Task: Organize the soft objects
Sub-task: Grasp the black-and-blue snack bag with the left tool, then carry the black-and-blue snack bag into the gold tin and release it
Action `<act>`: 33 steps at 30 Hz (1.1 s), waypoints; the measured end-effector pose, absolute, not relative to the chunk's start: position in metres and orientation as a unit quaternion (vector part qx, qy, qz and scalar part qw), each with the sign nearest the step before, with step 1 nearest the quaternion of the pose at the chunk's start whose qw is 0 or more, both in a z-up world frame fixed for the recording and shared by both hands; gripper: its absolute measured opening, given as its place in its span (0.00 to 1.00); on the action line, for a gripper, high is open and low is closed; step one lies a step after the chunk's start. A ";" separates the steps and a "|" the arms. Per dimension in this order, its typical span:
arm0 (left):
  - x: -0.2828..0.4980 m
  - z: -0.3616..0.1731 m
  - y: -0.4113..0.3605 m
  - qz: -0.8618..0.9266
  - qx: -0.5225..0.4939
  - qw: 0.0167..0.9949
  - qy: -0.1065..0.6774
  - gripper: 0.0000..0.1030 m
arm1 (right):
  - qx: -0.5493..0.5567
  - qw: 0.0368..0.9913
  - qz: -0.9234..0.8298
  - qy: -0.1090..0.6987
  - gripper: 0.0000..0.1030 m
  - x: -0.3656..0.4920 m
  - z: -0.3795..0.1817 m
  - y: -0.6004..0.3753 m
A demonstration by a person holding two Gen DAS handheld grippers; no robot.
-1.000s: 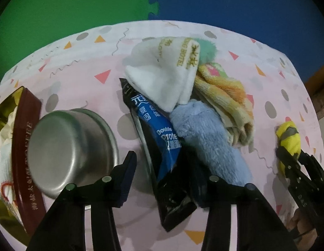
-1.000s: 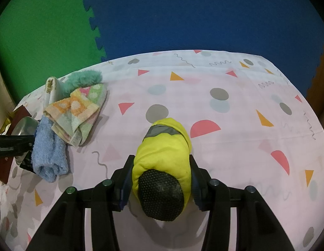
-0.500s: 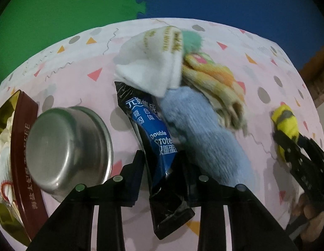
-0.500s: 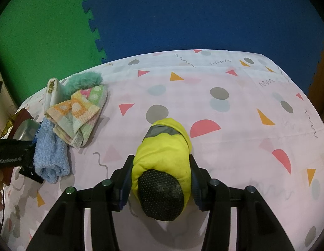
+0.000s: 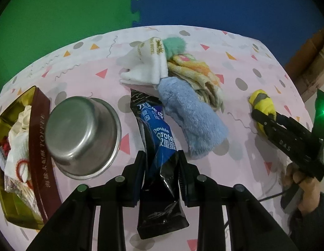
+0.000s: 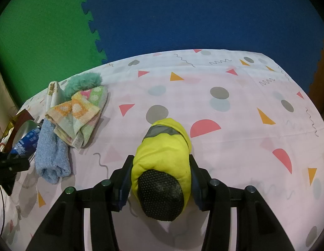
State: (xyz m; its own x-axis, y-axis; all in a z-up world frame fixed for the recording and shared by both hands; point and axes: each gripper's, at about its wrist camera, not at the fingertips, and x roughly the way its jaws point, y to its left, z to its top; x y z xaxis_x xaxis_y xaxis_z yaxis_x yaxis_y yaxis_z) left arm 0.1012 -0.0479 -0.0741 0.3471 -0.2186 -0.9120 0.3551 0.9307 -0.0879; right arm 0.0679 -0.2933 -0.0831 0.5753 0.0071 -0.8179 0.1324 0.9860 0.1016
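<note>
My left gripper (image 5: 161, 166) is shut on a black and blue snack packet (image 5: 157, 146) that lies on the patterned tablecloth (image 5: 78, 77). Beside the packet lie a light blue towel (image 5: 191, 117), a white hotel cloth (image 5: 147, 67), a striped orange cloth (image 5: 201, 75) and a teal fluffy piece (image 5: 174, 45). My right gripper (image 6: 161, 174) is shut on a rolled yellow sock (image 6: 164, 156) with a black dotted sole, resting on the table. The sock and right gripper show at the right in the left wrist view (image 5: 262, 104).
An upturned steel bowl (image 5: 82, 133) sits left of the packet. A brown and gold tin (image 5: 22, 146) with paper and wrappers stands at the table's left edge. Green and blue foam mats (image 6: 182, 10) lie beyond the table. The cloth pile shows in the right wrist view (image 6: 74, 113).
My left gripper has moved forward and closed from open onto the snack packet. The right gripper keeps the yellow sock in the same place.
</note>
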 end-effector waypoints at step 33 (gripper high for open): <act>0.111 -0.023 0.094 -0.041 0.044 0.868 0.493 0.26 | 0.071 0.884 -0.038 0.460 0.48 0.068 -0.083 -0.293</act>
